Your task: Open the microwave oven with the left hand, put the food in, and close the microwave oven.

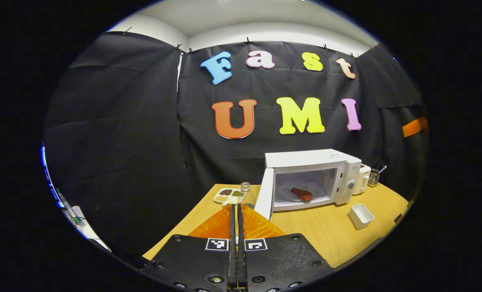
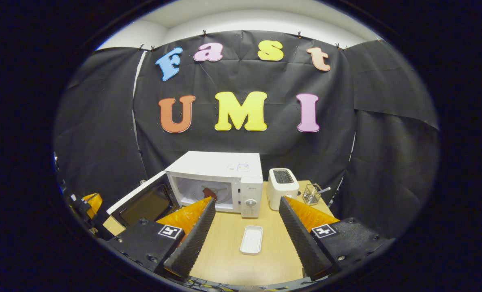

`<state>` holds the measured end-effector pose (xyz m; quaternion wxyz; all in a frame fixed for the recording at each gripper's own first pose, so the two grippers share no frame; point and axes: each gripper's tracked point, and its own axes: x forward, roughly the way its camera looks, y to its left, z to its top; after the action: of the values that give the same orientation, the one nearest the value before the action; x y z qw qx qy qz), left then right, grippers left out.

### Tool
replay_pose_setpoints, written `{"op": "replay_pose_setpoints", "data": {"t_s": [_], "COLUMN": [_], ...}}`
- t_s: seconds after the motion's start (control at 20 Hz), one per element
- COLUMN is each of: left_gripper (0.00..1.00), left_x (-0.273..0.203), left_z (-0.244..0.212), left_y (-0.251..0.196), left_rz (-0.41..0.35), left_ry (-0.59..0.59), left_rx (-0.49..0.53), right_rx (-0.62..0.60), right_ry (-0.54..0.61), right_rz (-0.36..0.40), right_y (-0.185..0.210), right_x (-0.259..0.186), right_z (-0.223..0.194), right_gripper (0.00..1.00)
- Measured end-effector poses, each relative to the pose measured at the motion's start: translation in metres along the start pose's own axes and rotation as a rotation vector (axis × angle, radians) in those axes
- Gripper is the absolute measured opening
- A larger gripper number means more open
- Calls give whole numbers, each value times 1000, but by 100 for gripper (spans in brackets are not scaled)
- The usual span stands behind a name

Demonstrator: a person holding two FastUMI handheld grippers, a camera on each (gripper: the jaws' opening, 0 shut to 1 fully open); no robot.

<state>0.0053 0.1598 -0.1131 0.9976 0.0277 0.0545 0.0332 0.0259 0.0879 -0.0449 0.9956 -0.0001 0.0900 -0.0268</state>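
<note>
Right now the microwave oven stands on the wooden bench with its door swung wide open, and the reddish food lies on the plate inside it. Left tool hovers in front of the door's edge, fingers pressed together with nothing between them. Right tool has its fingers spread wide apart, holding nothing, above a white tray on the bench. Beside the oven stand a white toaster and a wire holder; a divided snack dish and a small jar sit left of the door.
</note>
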Motion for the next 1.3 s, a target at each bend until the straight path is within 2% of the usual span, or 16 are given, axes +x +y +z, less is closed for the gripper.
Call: {"op": "replay_pose_setpoints", "data": {"t_s": [0.15,0.2,0.5,0.6,0.65,0.7,0.75,0.8,0.95,1.0,1.05,1.25,1.3], "left_gripper": [0,0,0,0,0,0,0,0,0,0,0,0,0], "left_x": [11,14,23,24,23,23,20,21,17,17,16,12,19], "left_z": [-31,-41,-93,-100,-102,-103,-100,-101,-101,-100,-99,-96,-98], "left_y": [27,36,40,31,26,22,20,18,-4,-11,-19,-68,-85], "left_rz": [37,53,62,38,31,30,33,28,-6,-16,-27,-102,-121], "left_ry": [64,83,172,183,192,197,194,196,200,194,199,196,196], "left_rx": [25,26,-21,-19,-16,-14,-10,-15,-18,-6,3,4,3], "right_rx": [-5,-3,20,20,24,28,31,36,47,51,56,73,76], "right_ry": [9,20,63,72,78,82,87,94,111,113,114,119,125], "right_rz": [-13,-17,-29,-31,-30,-31,-29,-28,-18,-16,-15,-11,-11], "right_y": [-4,-5,-13,-16,-17,-20,-21,-23,-28,-30,-32,-47,-52], "right_x": [-2,-3,-11,-13,-13,-14,-14,-13,-13,-11,-11,-4,-3], "right_z": [-1,-4,-15,-19,-21,-23,-24,-28,-33,-35,-35,-39,-40], "right_gripper": [91,100,100,100,91,100,91,100,100,91,100,100,91]}}
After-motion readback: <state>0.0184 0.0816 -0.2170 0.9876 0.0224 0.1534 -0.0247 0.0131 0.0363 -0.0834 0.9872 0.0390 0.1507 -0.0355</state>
